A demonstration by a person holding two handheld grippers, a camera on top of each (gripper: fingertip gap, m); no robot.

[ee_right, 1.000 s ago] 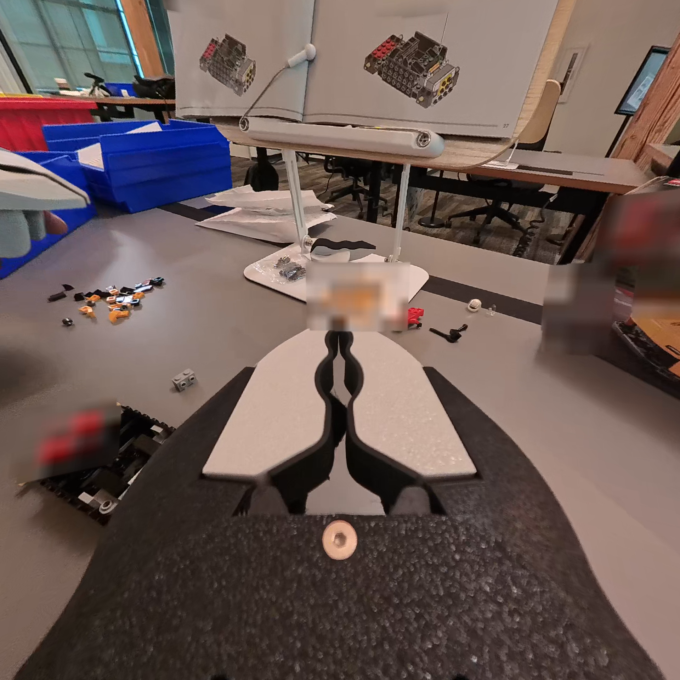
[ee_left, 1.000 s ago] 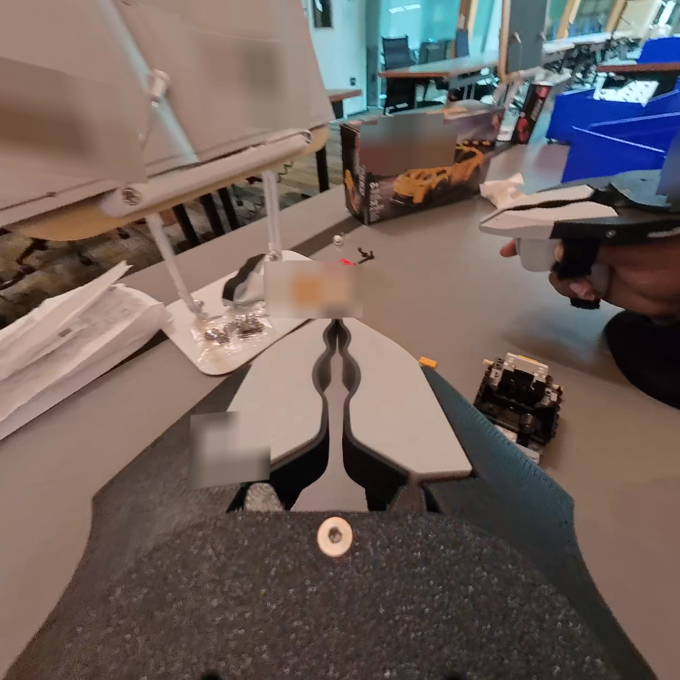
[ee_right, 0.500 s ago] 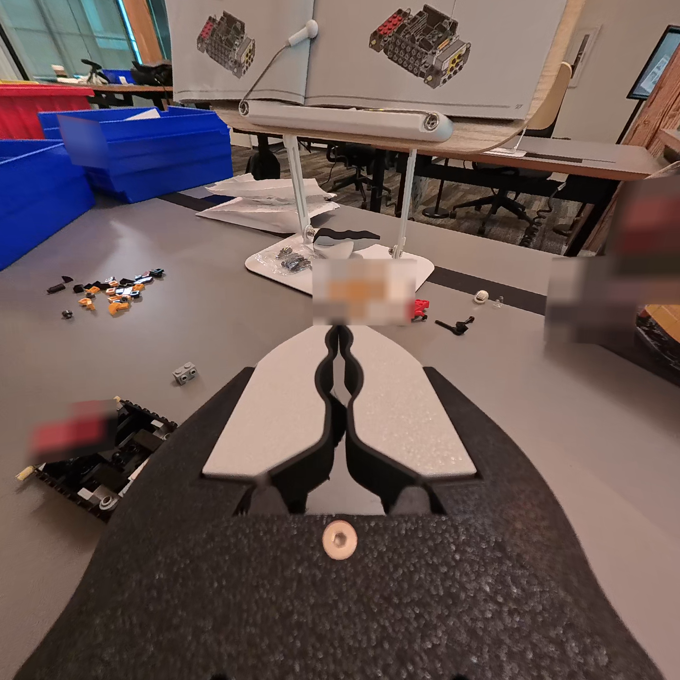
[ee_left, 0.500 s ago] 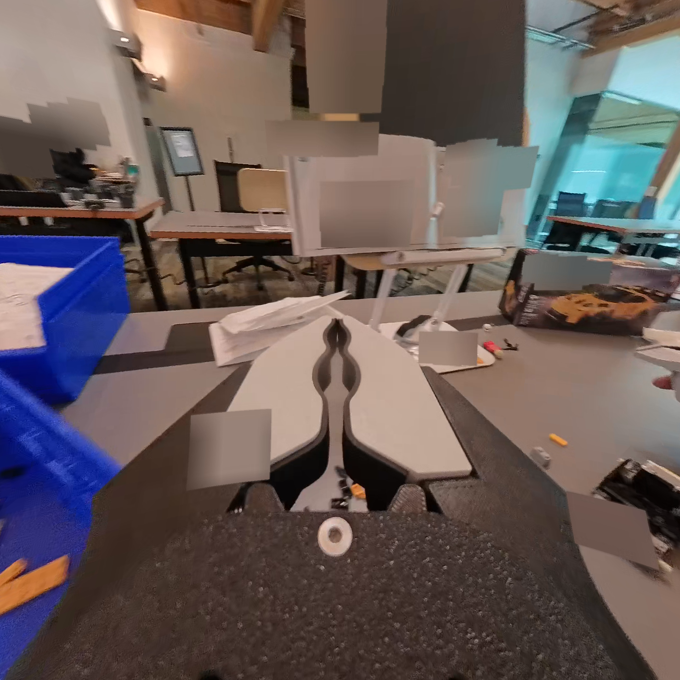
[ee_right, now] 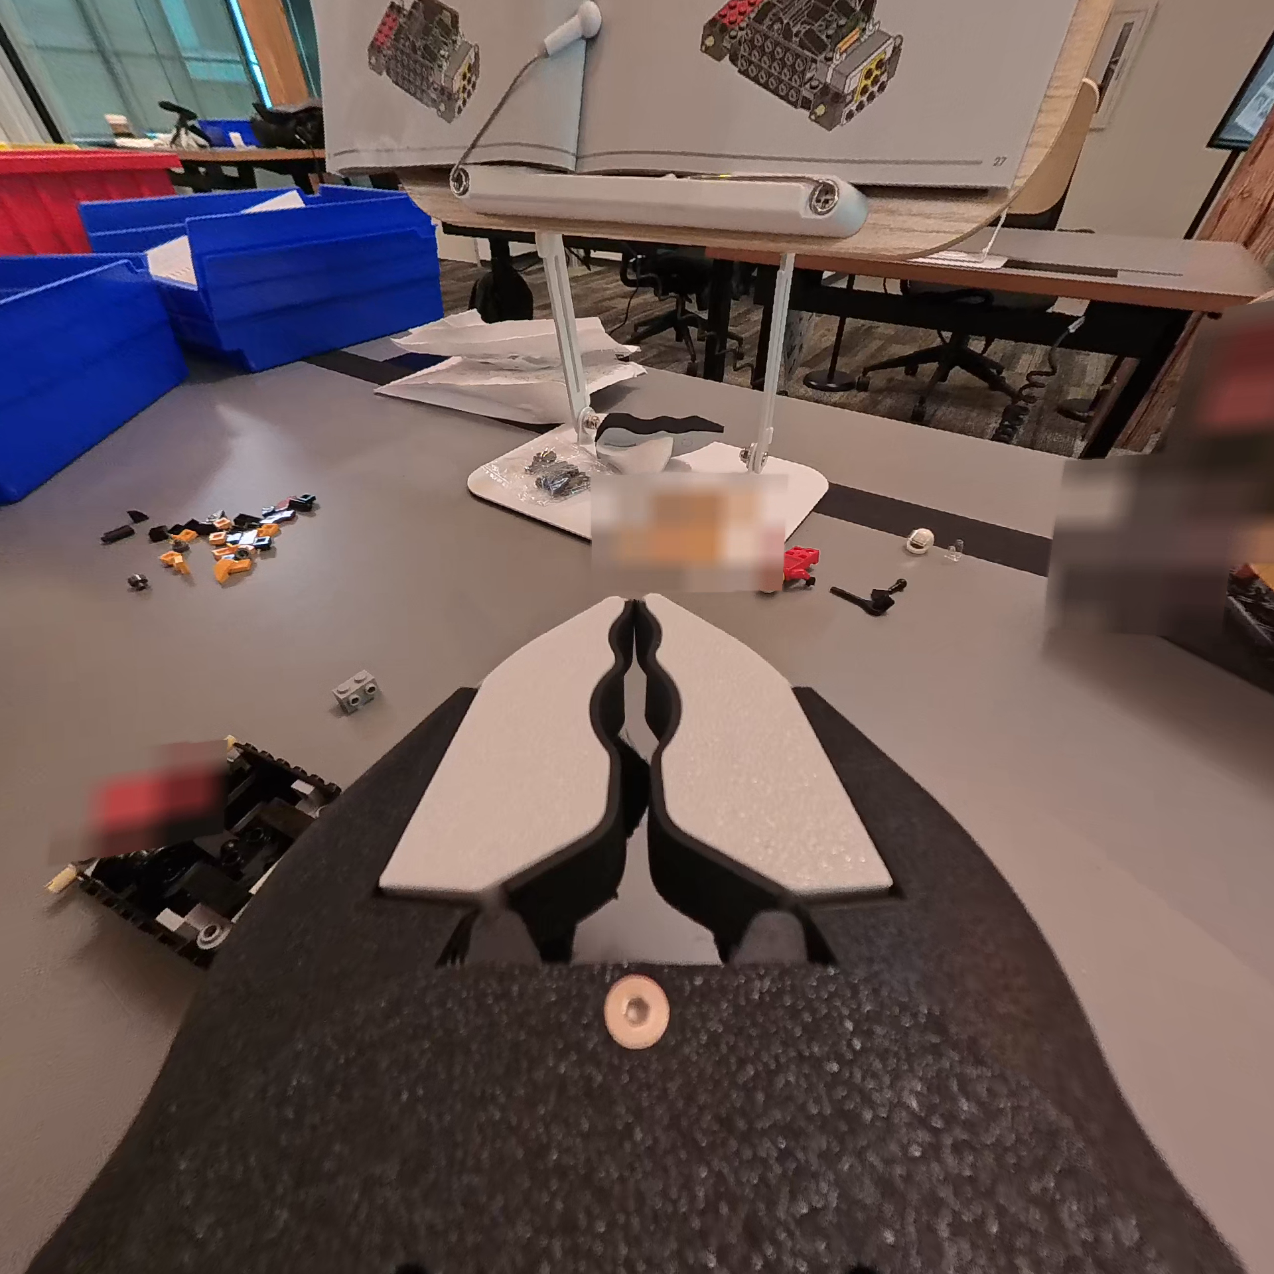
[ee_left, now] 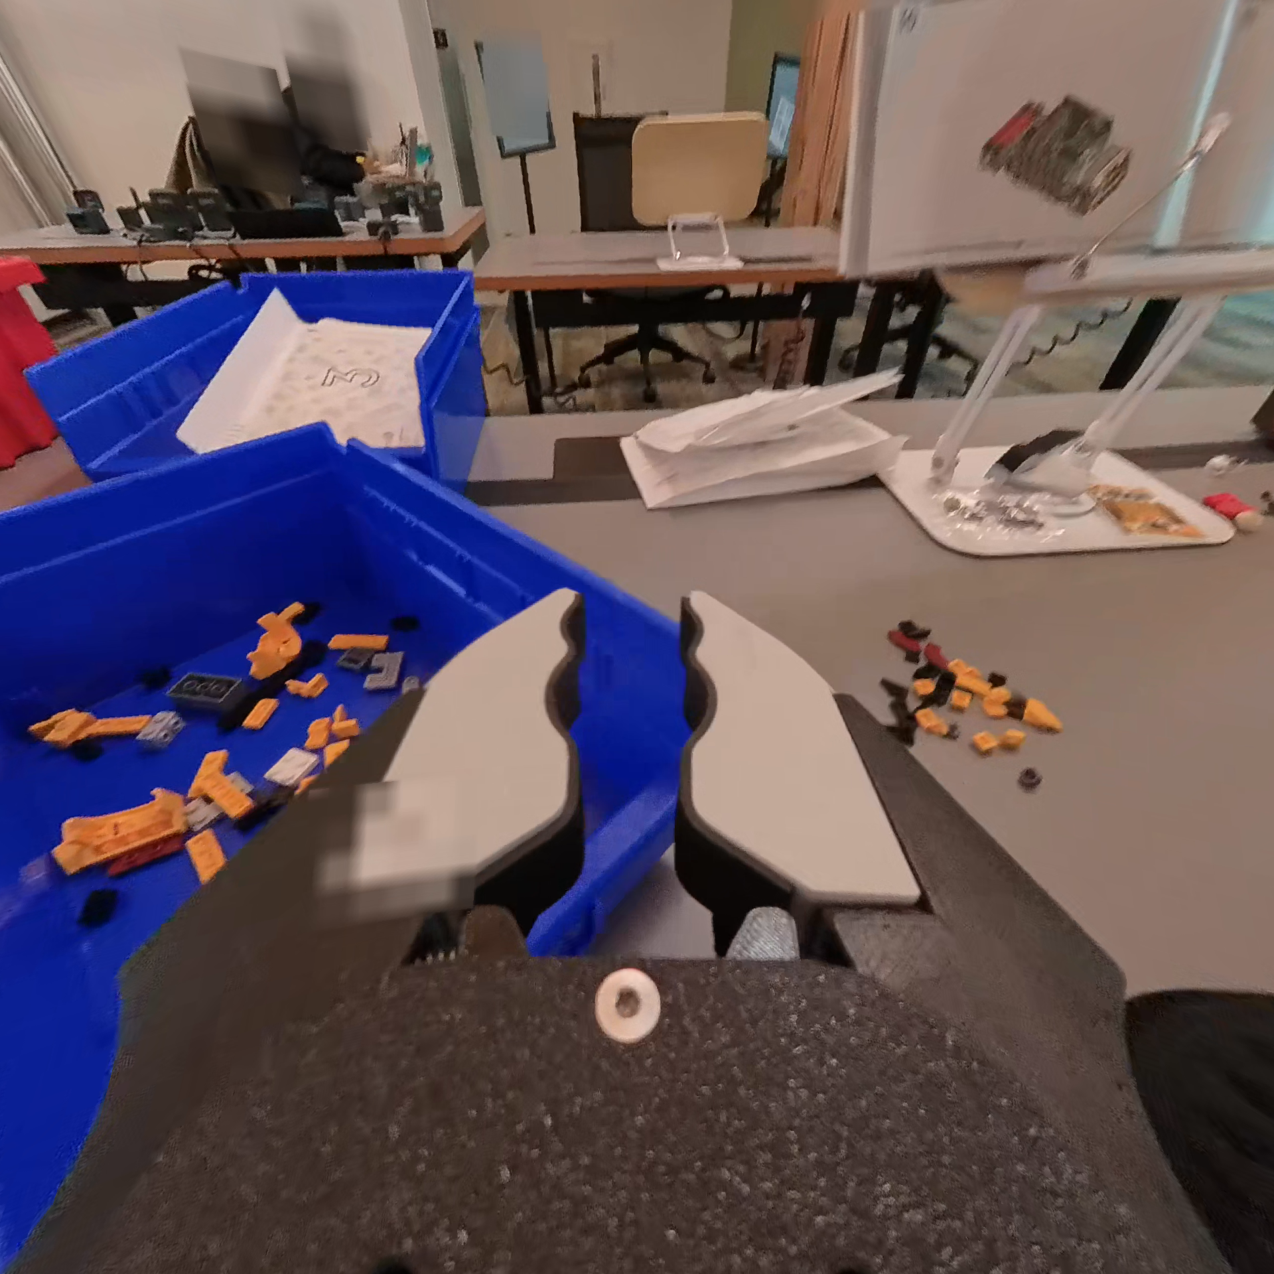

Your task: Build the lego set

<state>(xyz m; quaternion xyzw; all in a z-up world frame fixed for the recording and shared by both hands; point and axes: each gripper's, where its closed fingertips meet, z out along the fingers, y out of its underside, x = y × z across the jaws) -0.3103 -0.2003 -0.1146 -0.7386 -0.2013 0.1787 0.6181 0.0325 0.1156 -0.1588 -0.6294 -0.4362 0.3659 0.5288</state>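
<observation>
My left gripper (ee_left: 631,607) is open and empty, held over the right wall of a blue bin (ee_left: 427,572) that holds several loose orange, grey and black bricks (ee_left: 207,744). My right gripper (ee_right: 633,607) is shut with nothing in it, above the grey table. A partly built black model (ee_right: 200,875) lies on the table to its lower left. A small grey brick (ee_right: 356,691) lies just beyond the model. A pile of small orange and black pieces (ee_right: 220,531) lies at the far left; the left wrist view shows it on the right (ee_left: 965,689).
A book stand (ee_right: 758,496) holds the open instruction booklet (ee_right: 689,76) at the back. Bagged parts (ee_right: 551,472) lie on its base. A red piece (ee_right: 800,560) and a black piece (ee_right: 870,596) lie by it. More blue bins (ee_right: 296,276) and white papers (ee_left: 751,448) stand behind.
My left gripper has swung left, from the model and stand to over the blue bin, and its jaws have opened. My right gripper has hardly moved and stays shut.
</observation>
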